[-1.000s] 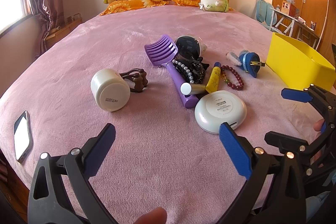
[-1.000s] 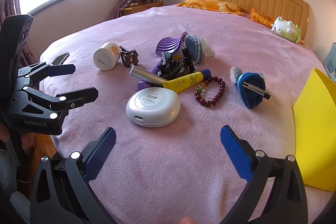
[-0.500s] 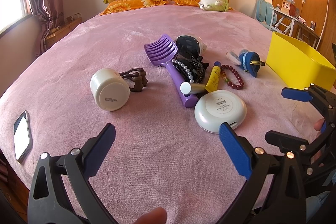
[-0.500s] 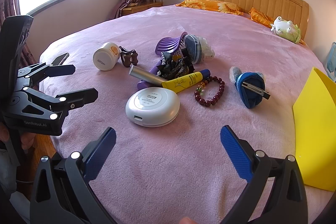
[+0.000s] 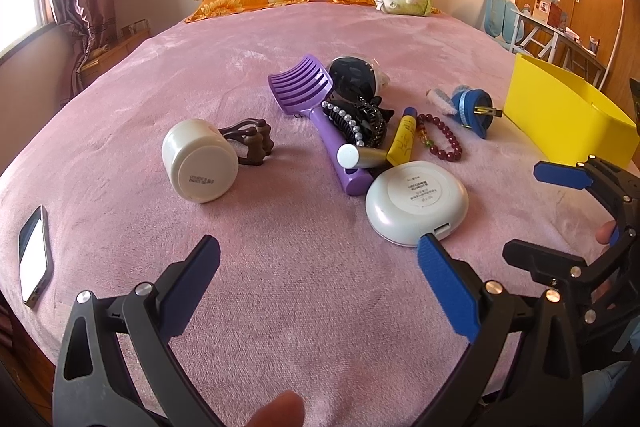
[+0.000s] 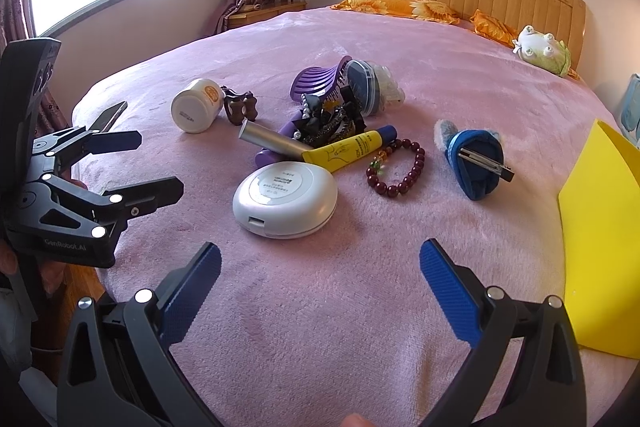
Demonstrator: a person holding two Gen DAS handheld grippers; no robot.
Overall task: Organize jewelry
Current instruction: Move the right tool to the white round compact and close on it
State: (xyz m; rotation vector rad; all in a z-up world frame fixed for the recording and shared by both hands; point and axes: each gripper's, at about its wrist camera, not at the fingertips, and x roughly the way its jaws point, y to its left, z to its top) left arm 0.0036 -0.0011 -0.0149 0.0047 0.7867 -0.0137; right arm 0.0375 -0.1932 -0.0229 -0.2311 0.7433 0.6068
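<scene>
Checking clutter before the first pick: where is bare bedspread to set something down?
Bare: the near strip between both grippers and the white round case, and between the bead bracelet and yellow bin. Crowded: the pile around the purple brush.

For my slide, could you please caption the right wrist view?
Open right gripper hovers before round case, bead bracelet and yellow bin.

Left gripper (image 5: 318,265) held low over the near edge of the bed, jaws spread wide, nothing between the blue pads (image 5: 448,291), a fingertip (image 5: 276,413) showing at the bottom. Right gripper (image 6: 320,271) alongside it, toward the bed's right edge, equally wide apart and empty. Both level, pointing toward the headboard, side by side and apart.
</scene>
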